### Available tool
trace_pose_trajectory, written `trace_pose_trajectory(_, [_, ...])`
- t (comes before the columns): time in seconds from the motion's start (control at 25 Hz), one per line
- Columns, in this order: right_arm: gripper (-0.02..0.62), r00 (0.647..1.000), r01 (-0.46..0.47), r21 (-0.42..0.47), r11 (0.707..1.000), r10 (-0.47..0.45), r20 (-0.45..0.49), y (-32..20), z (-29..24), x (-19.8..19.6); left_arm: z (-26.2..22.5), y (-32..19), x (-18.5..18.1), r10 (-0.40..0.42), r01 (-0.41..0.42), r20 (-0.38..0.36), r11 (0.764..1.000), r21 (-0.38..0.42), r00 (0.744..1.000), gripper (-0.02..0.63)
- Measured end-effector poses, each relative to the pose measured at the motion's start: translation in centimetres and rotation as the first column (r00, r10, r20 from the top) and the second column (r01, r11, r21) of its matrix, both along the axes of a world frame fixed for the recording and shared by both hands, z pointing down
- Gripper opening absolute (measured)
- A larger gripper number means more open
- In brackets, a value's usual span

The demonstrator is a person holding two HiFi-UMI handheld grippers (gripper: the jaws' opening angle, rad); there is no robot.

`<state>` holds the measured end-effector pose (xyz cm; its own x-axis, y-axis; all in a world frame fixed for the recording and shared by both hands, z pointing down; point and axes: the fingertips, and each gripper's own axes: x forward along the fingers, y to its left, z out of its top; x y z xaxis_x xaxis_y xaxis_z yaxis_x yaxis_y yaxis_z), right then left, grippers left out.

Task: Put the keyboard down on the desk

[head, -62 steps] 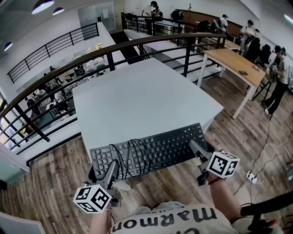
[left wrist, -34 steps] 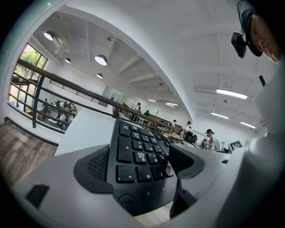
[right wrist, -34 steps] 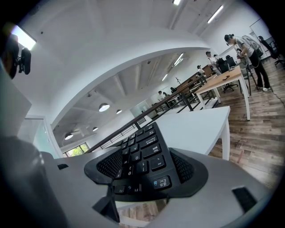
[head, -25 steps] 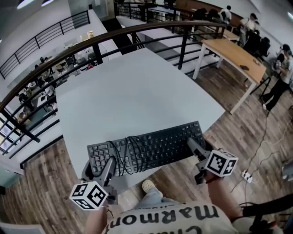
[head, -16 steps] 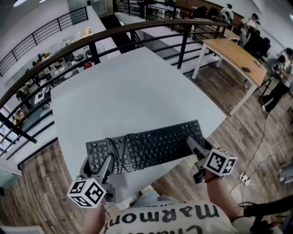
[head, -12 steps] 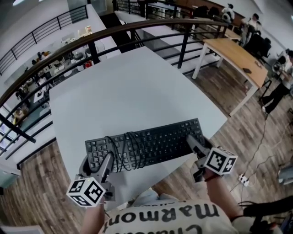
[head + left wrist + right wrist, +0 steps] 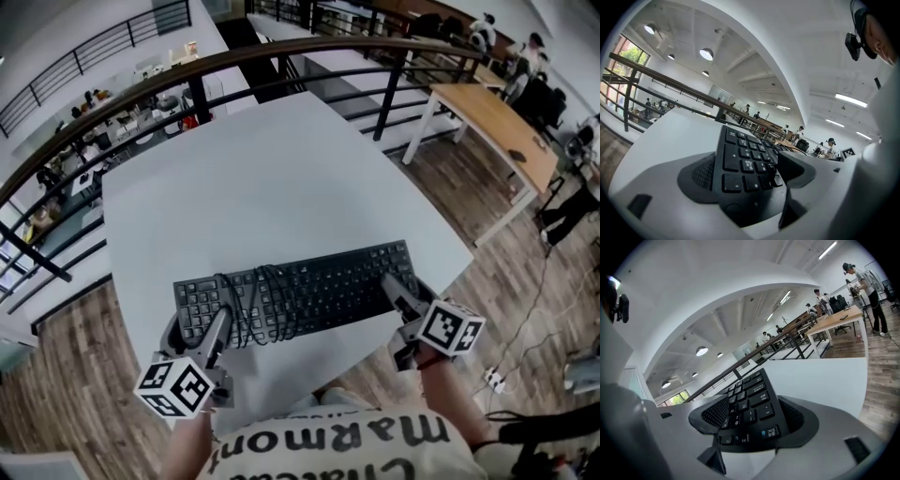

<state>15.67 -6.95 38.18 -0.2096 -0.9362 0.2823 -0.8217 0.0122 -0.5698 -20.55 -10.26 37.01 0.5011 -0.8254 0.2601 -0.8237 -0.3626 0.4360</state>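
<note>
A black keyboard (image 7: 309, 291) with its cable (image 7: 261, 302) coiled on top is held level over the near part of the white desk (image 7: 281, 178). My left gripper (image 7: 195, 330) is shut on the keyboard's left end, the number-pad end (image 7: 740, 159) filling the left gripper view between the pads (image 7: 696, 174). At the other end my right gripper (image 7: 406, 293) is shut on the keyboard, with the Esc corner (image 7: 750, 411) between its pads (image 7: 799, 416). Whether the keyboard touches the desk top I cannot tell.
A dark railing (image 7: 281, 61) runs behind the desk's far edge, with a lower floor beyond. A wooden table (image 7: 492, 122) and several people stand at the far right. Wooden floor flanks the desk; a power strip (image 7: 492, 378) lies at the right.
Both grippers have carried the keyboard forward, from hanging over the desk's near edge and the floor to lying fully over the desk top. The grips have not changed.
</note>
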Motion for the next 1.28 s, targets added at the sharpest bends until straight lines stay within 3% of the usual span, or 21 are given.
trace_pose_trajectory(0.56, [0.31,0.997,0.078,0.005,0.997,-0.078,0.014,-2.8,1.5,0.1,1.2,-0.1,0.0,-0.075,0.075,0.001,0.997,0.01,0.997,0.383])
trace_pose_trajectory(1.0, [0.31,0.993,0.118,-0.057,0.991,-0.116,0.032,-4.5,3.1,0.0,2.2,0.1,-0.1,-0.129,0.13,0.022,0.991,-0.035,0.991,0.383])
trace_pose_trajectory(1.28, [0.31,0.97,0.239,-0.059,0.969,-0.235,0.062,-7.7,2.7,0.1,0.9,0.7,0.4,-0.236,0.237,0.03,0.97,-0.053,0.971,0.374])
